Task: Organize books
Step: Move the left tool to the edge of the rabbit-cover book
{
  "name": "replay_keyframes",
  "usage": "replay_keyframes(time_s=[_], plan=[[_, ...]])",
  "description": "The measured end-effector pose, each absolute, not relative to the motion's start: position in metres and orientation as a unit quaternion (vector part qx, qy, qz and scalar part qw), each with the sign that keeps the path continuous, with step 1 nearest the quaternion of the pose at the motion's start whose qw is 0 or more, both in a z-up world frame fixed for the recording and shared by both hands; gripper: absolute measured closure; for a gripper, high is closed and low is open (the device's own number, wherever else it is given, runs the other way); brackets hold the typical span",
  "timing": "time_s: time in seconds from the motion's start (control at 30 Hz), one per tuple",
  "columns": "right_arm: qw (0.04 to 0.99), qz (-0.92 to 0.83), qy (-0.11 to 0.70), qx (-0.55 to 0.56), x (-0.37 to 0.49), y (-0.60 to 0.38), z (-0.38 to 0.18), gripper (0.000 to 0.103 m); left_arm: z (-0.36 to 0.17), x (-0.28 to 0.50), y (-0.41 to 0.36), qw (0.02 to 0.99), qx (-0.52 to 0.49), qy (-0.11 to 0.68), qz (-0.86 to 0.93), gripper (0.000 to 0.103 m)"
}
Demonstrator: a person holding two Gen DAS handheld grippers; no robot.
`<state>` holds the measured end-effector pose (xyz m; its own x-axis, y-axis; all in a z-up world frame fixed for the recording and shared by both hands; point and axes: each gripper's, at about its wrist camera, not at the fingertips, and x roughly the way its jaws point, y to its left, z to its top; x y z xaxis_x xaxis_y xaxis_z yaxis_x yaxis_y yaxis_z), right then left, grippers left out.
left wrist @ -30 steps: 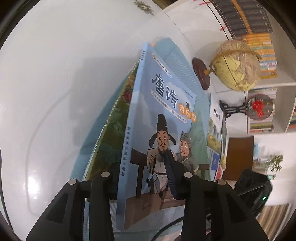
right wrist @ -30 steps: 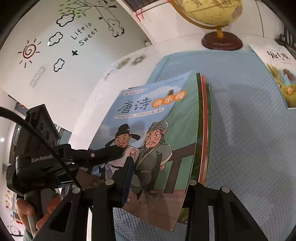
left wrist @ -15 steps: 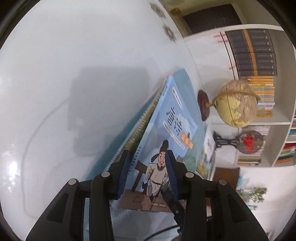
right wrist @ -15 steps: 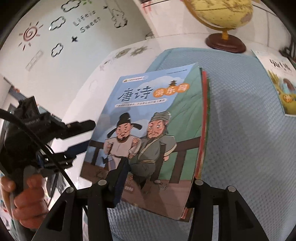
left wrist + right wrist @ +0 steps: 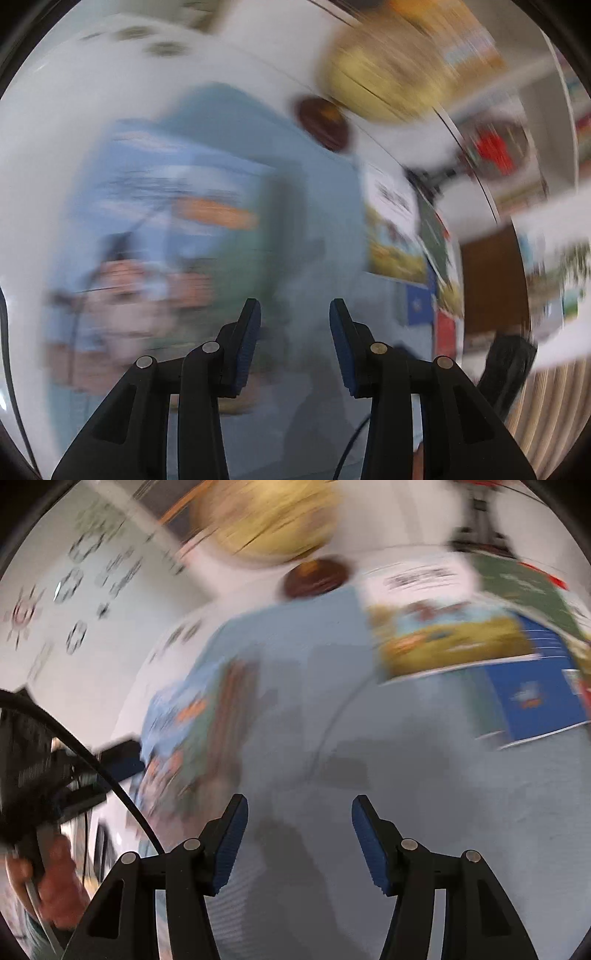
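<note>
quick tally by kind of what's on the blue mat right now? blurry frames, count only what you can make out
Loose books to the right: 3 (yellow-cover book, green book, dark blue book)
Stacks of books: 1 (stack, count within unclear)
Globes at the mat's far edge: 1 (globe)
Total: 5

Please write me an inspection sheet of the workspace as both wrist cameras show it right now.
Surface: pale blue textured mat on a white table; frames motion-blurred.
Job's things: stack topped by a blue illustrated book lies flat on the mat, free of both grippers; a spread of loose books, uppermost with a yellow field picture, at the far right.
Clutter: yellow globe on a dark wooden base at the mat's far edge.
Grippers: left gripper open, nothing between the jaws; right gripper has just been opening, nothing between the jaws.
Cables: black cable by the left hand.
Surroundings: wall decals; bookshelf.
</note>
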<state>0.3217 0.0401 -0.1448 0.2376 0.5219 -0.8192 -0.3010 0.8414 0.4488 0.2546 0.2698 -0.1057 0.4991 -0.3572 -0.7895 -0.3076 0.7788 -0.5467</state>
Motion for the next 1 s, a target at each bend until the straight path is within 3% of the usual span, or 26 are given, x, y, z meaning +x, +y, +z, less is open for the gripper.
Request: replay_keyframes(time_s=[0.27, 0.47, 0.77, 1.0], plan=[[0.797, 0.197, 0.551, 0.151, 0.442, -0.070, -0.158, 0.046, -0.146, 0.371, 0.167, 0.782, -0.322, 0.530, -0.056, 0.065], [0.789, 0.226, 0.560, 0.119, 0.492, -0.070, -0.179, 0.045, -0.171, 0.404, 0.142, 0.784, -0.321, 0.531, -0.015, 0.065], [0.812, 0.259, 0.521, 0.041, 0.483, -0.049, -0.182, 0.046, -0.178, 0.405, 0.142, 0.783, -0.345, 0.517, -0.025, 0.057], [0.788, 0.290, 0.543, 0.018, 0.426, -0.057, -0.179, 0.046, -0.170, 0.339, 0.141, 0.775, -0.358, 0.519, -0.040, 0.057]])
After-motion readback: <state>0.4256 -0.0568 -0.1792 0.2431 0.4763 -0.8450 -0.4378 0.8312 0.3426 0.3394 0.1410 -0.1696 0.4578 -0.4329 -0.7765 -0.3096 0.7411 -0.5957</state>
